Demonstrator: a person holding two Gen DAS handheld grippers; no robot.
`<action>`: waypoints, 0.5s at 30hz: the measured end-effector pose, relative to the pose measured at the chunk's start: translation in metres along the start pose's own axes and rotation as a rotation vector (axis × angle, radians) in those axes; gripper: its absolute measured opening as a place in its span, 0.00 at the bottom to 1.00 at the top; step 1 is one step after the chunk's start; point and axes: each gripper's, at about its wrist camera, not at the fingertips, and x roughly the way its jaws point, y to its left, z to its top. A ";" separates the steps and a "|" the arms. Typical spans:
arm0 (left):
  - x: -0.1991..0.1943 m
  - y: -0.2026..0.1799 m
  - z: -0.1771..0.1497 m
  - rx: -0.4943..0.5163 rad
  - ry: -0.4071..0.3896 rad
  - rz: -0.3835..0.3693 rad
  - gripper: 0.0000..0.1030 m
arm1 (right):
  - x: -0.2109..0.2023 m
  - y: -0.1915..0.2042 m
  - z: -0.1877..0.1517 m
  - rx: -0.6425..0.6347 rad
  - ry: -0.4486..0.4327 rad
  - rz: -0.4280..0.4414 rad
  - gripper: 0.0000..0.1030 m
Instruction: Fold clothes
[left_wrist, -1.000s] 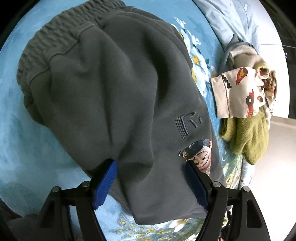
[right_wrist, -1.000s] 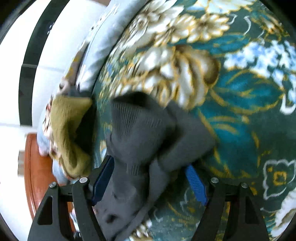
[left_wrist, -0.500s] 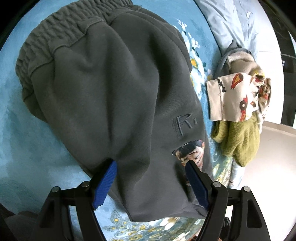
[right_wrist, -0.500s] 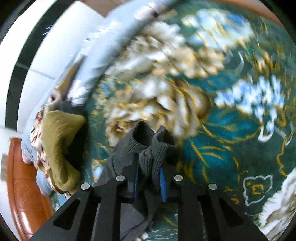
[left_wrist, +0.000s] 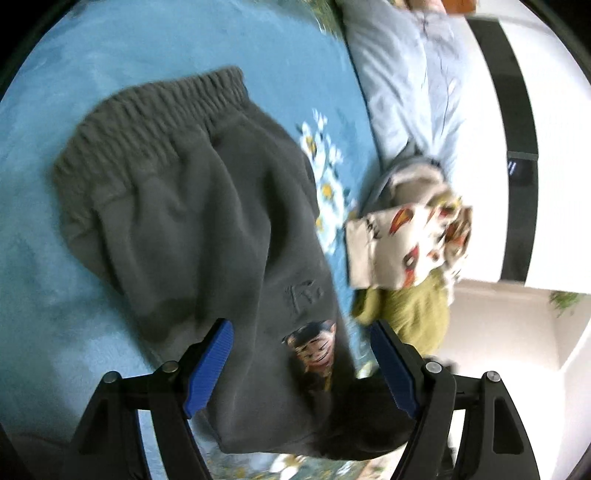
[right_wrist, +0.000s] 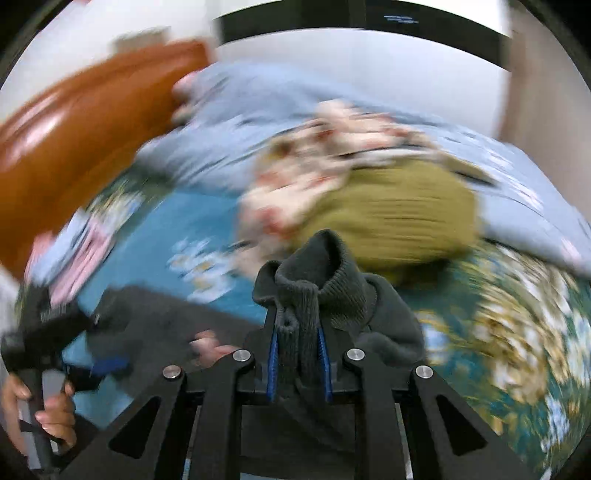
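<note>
Grey sweatpants (left_wrist: 207, 221) lie on the blue floral bedspread (left_wrist: 74, 314), elastic waistband at the far end, a cartoon face print near my left gripper. My left gripper (left_wrist: 301, 363) is open, its blue pads on either side of the trouser leg without clamping it. My right gripper (right_wrist: 298, 363) is shut on the ribbed cuffs (right_wrist: 314, 277) of the grey sweatpants and holds them lifted above the bed. The right wrist view is blurred by motion.
A pile of clothes, a cream printed piece (left_wrist: 402, 247) over an olive knit (left_wrist: 410, 314), lies beside the pants; it shows in the right wrist view too (right_wrist: 399, 218). A pale blue pillow (left_wrist: 406, 81) and a brown wooden headboard (right_wrist: 74, 125) lie beyond.
My right gripper closed on the trouser cuffs and lifted and swung them toward the waistband. My left gripper pulled back a little and stayed open.
</note>
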 end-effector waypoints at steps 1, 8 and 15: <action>-0.003 0.003 0.002 -0.022 -0.010 -0.018 0.78 | 0.011 0.017 -0.002 -0.027 0.024 0.018 0.18; 0.002 0.008 0.008 -0.053 -0.002 -0.033 0.78 | 0.069 0.059 -0.030 -0.031 0.212 0.059 0.21; 0.029 -0.008 -0.001 0.025 0.111 -0.028 0.78 | 0.050 0.046 -0.030 -0.057 0.220 0.236 0.32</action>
